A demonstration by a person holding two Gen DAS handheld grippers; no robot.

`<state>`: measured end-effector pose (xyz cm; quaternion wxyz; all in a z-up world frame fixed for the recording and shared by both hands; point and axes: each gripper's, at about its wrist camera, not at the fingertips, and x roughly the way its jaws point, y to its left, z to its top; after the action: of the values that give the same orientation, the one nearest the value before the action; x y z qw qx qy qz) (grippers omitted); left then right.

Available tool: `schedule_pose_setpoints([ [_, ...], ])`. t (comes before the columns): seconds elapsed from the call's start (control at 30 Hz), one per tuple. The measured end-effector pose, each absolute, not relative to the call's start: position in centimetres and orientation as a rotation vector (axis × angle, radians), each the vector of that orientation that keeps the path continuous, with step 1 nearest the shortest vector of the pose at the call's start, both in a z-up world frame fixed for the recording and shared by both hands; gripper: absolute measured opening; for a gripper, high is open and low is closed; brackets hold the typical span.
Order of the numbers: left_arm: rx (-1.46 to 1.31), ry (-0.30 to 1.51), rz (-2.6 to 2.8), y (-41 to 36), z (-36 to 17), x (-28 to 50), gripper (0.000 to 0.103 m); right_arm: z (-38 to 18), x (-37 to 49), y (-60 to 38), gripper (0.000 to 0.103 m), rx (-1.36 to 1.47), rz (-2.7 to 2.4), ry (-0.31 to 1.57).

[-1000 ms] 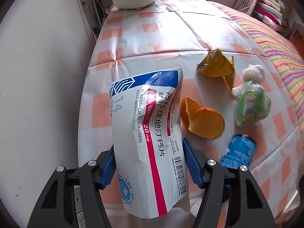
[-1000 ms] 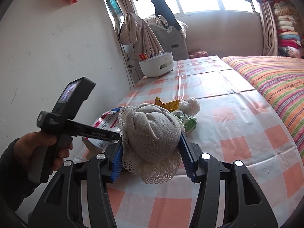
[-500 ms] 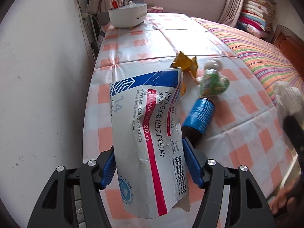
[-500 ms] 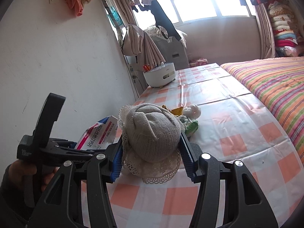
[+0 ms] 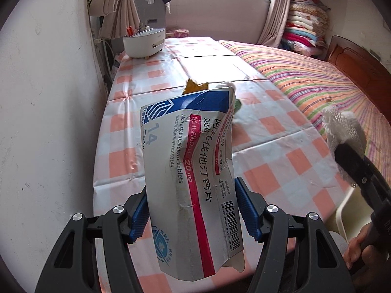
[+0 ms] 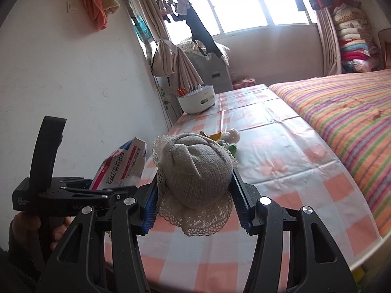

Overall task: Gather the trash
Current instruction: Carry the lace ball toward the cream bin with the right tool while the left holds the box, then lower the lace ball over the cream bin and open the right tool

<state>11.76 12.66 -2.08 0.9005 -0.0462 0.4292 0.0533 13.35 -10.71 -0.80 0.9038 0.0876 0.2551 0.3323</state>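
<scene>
My left gripper (image 5: 193, 207) is shut on a crumpled white, blue and red medicine box (image 5: 188, 171) and holds it above the near end of the checked table (image 5: 122, 122); the box also shows in the right wrist view (image 6: 122, 166). My right gripper (image 6: 194, 205) is shut on a beige lace-edged sock (image 6: 195, 171), also held above the table, and the sock shows at the right of the left wrist view (image 5: 342, 129). A yellow wrapper (image 5: 193, 86) and a green and white packet (image 6: 229, 144) lie mid-table, mostly hidden behind the box.
A white container with pens (image 5: 144, 42) stands at the table's far end by the wall. A striped bed (image 5: 317, 78) runs along the right side. A pale bin rim (image 5: 347, 210) shows below the table's near right corner.
Both grippers have pulled back and tilted up with their loads. The orange peel and blue bottle have dropped out of the left wrist view, and the right gripper has come into it.
</scene>
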Motion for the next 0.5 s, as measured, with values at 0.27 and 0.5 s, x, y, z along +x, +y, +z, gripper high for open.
schedule_pose_setpoints([
  [0.27, -0.063, 0.875, 0.006, 8.2, -1.5, 10.2, 0.062, -1.7, 9.6, -16.1, 0.052, 0.197, 0.593, 0.540],
  [0.5, -0.019, 0.878, -0.102, 3.0, -1.3, 9.6, 0.062, -1.7, 7.1, -22.0, 0.053, 0.214, 0.472, 0.528],
])
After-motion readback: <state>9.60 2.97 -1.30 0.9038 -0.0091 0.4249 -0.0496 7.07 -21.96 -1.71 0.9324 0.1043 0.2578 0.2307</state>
